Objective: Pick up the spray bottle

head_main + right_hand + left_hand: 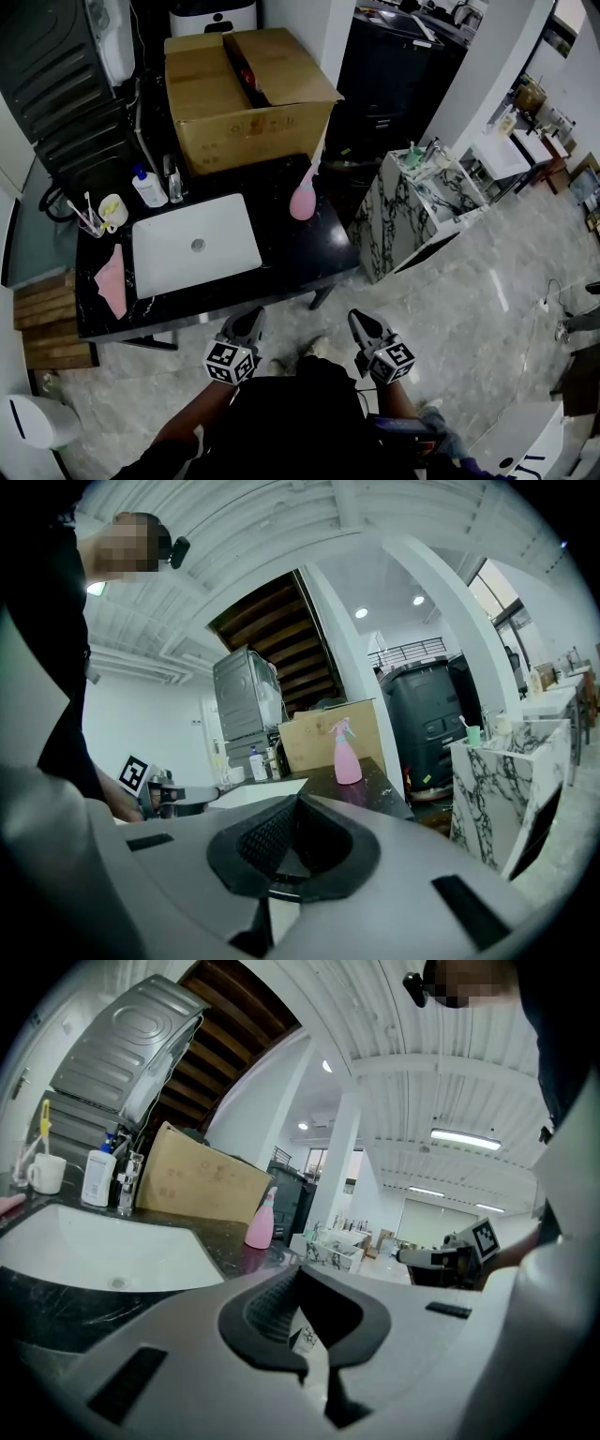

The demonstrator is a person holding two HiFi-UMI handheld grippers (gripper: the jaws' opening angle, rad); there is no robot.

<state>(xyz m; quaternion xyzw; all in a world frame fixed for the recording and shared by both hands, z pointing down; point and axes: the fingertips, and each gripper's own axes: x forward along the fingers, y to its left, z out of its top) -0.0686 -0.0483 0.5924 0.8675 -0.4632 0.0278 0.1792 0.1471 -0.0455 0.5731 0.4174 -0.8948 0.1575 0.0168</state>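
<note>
Closest in, low in the head view, the person's two hands hold the tongs side by side in front of a dark-clothed body, over the pale stone floor. The left gripper (249, 321) has its jaws together with nothing between them, and so does the right gripper (362, 323). Each gripper's own view shows the black pads met and bare. Both point toward the counter and neither touches it.

Just beyond their tips runs the front edge of the black counter (309, 258). A white sink (230, 234) is set into it, and a pink cloth (112, 279) lies left of the basin. Behind the cloth stands a cup (113, 210) with toothbrushes. A white pump bottle (148, 186) and the faucet (173, 178) stand at the sink's back edge.

The spray bottle (303, 199) is pink and stands upright on the counter's right rear part, to the right of the sink and apart from it. It is well ahead of both grippers and just in front of the right corner of a large cardboard box (248, 94) that fills the back of the counter.

To the right, off the counter, stands a marble-patterned cabinet (412, 216) with small items on top.
</note>
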